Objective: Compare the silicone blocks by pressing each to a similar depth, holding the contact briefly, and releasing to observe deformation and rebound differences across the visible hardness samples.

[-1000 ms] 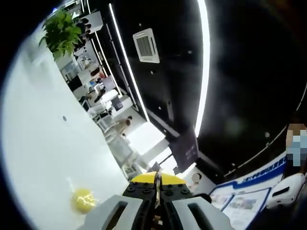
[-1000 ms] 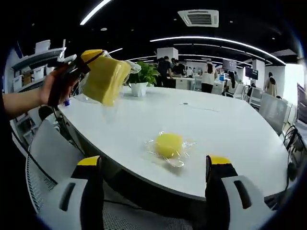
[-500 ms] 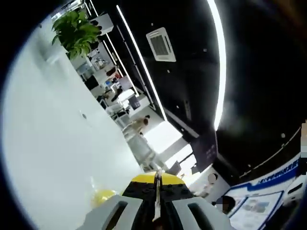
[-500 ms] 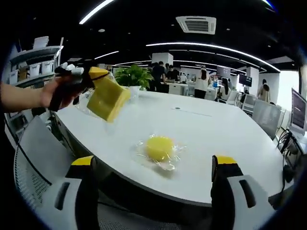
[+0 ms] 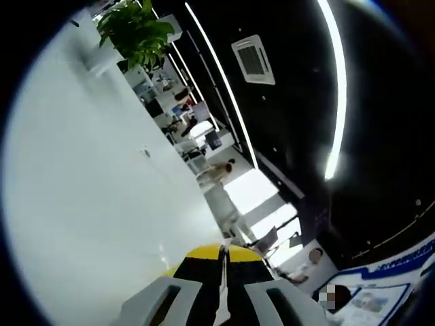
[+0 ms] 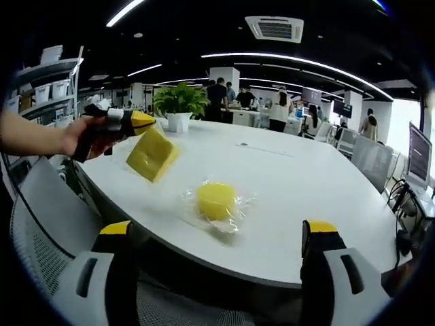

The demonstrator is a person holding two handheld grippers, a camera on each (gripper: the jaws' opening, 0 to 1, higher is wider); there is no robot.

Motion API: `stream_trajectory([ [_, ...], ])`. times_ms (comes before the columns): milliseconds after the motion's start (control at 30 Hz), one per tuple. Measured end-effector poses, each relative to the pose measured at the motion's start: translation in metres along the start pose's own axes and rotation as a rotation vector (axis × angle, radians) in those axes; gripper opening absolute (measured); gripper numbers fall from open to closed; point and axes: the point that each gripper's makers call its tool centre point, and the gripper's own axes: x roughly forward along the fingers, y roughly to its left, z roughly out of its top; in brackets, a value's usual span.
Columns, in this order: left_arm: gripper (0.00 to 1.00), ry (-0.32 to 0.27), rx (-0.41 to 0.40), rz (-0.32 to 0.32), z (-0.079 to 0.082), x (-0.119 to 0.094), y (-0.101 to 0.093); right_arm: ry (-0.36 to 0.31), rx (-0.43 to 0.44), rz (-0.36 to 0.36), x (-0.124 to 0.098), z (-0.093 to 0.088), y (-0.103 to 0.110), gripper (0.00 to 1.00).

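White office table [image 6: 306, 183] under ceiling light strips [image 6: 299, 60], potted plant [image 6: 178, 103] beyond

Table [image 6: 299, 197] smooth glossy white; round yellow block [image 6: 215, 200] matt, in clear crinkled plastic wrap.

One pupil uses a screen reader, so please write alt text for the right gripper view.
A person's hand holds the left claw shut on a bagged square yellow block above a white table. A round yellow block in clear wrap lies on the table. The right claw is open in the foreground.
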Motion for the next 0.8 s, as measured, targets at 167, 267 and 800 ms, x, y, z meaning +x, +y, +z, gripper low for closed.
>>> stream_trajectory([
  [167,0.00,-0.020,-0.001,0.069,0.006,0.000,0.025,0.014,0.000,-0.004,0.001,-0.003,-0.001,0.95],
  [267,0.00,-0.038,0.002,0.108,0.015,0.000,0.038,0.022,0.000,-0.002,0.002,-0.005,0.000,0.95],
  [800,0.00,-0.049,0.108,0.342,0.022,-0.010,0.113,0.041,0.009,0.001,0.003,-0.009,0.000,0.95],
])
